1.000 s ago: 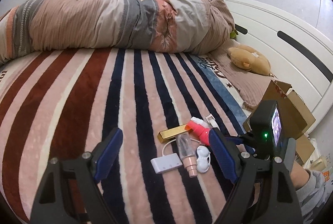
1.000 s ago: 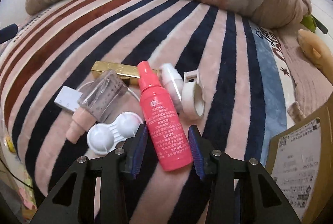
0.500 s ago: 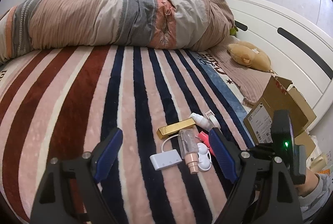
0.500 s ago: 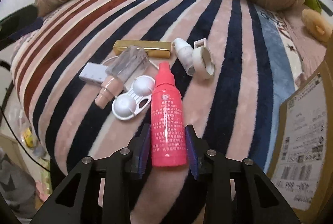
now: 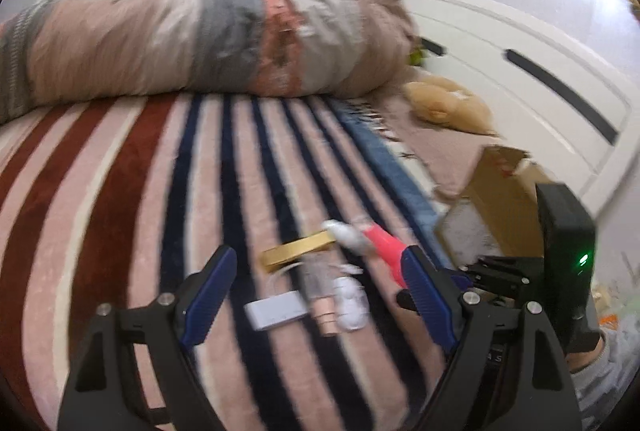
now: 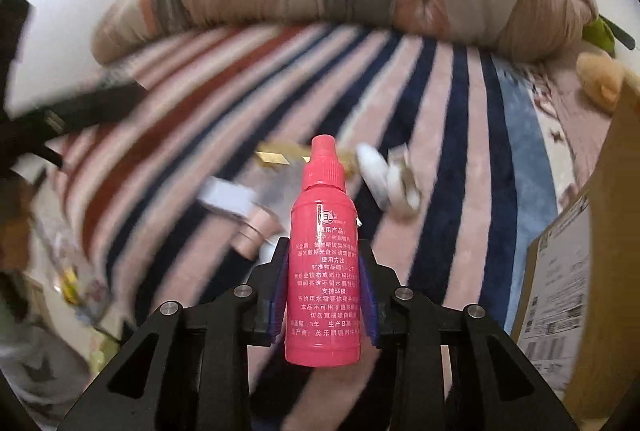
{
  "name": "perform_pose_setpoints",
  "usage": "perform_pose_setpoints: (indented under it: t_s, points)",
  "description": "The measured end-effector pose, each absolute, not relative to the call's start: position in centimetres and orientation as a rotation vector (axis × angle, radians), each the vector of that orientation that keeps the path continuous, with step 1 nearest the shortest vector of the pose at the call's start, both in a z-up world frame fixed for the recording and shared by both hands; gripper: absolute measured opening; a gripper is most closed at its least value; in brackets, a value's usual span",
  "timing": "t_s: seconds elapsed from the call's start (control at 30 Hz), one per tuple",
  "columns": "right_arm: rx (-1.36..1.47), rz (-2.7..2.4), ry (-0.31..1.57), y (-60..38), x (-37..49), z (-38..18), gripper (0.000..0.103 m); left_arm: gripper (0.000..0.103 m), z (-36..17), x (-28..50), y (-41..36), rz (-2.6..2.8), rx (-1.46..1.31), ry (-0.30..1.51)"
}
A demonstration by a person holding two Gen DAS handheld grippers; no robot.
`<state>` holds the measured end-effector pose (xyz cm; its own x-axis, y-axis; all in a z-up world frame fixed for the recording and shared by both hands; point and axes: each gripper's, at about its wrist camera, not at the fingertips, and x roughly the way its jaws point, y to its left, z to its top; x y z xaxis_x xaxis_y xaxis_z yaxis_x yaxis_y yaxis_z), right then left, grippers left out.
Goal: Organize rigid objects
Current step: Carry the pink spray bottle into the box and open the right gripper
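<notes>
The right tool point(image 6: 323, 285) is pointing steeply down at the bed point(image 6: 452, 135), its blue pads clamping a pink spray bottle point(image 6: 322, 263) raised off the blanket. The bottle's long axis is running straight ahead along the fingers, cap pointing away. The left tool point(image 5: 316, 297) is hanging with its jaws wide apart and nothing between them, tilted down, a white adapter point(image 5: 277, 314) just ahead of it.

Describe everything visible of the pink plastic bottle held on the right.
The pink plastic bottle looks opaque and glossy, with a cylindrical body, a rounded shoulder and a narrower ribbed cap at the far end. White printed text runs down its side. It points away from the camera, clamped at its lower body between the blue pads of the right tool, clear of the striped blanket.
</notes>
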<state>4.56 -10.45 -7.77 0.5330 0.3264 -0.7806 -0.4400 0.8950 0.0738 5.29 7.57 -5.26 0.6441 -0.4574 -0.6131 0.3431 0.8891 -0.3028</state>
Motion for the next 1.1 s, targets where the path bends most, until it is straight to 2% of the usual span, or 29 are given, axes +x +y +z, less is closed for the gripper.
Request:
perform_pose_setpoints:
  t_s: [0.17,0.23,0.33,0.47,0.6,0.87,1.1]
  points:
    - [-0.082,0.564,0.753,-10.8,2.4,-2.8,0.026,0.081,-2.5,5.0,4.6,-0.645,-0.186,0.709]
    - [-0.069,0.583,0.706,-11.5,1.5,-1.5,0.026,0.076,-1.5,4.9,3.3,-0.712,-0.208,0.697]
    - [-0.05,0.61,0.641,-12.8,0.4,-0.1,0.026,0.064,0.1,5.1,0.8,-0.778,-0.198,0.681]
    - [-0.031,0.603,0.561,-15.8,-0.9,1.4,0.026,0.039,1.8,5.3,-2.9,-0.842,-0.167,0.664]
    - [0.006,0.547,0.522,-20.5,-1.1,2.2,0.026,0.03,3.8,4.7,-8.3,-0.907,-0.08,0.624]
    - [0.091,0.397,0.499,-29.7,-1.6,2.8,0.026,0.029,5.0,4.9,-19.6,-0.999,0.088,0.621]
    - [0.099,0.288,0.647,-33.8,0.1,-0.1,0.026,0.029,1.9,7.2,-25.9,-1.032,0.178,0.763]
